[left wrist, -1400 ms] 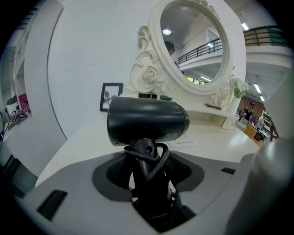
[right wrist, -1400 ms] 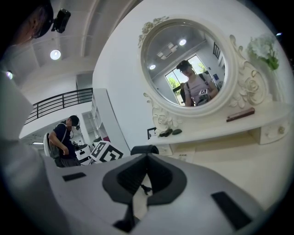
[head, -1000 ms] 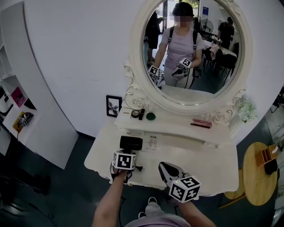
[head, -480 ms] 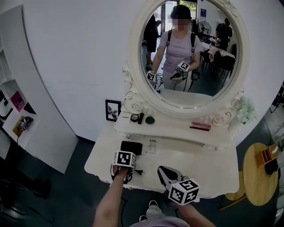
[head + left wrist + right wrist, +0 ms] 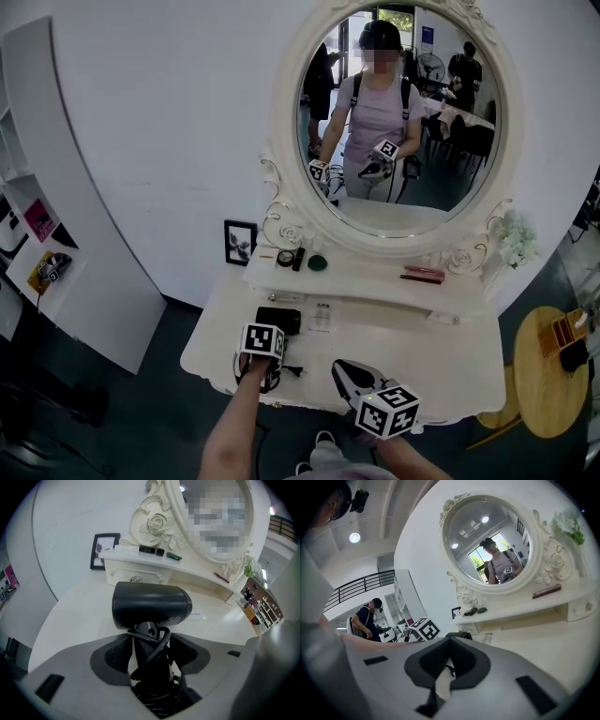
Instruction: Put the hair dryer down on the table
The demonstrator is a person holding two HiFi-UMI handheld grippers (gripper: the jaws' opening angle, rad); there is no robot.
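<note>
Hair dryer (image 5: 151, 605) seems down on desk (image 5: 431, 349). Left hand-held gripper (image 5: 151, 656) jaws just been opening, handle loose between them. Widen, back out clear of cord (image 5: 159, 641).

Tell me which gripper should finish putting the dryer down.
The left gripper. The handle of the dryer stands between its jaws, which have just been opening, and the dryer lies on the table. The right gripper holds nothing.

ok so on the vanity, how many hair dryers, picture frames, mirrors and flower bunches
hair dryer: 1
picture frame: 1
mirror: 1
flower bunch: 1
total: 4
</note>
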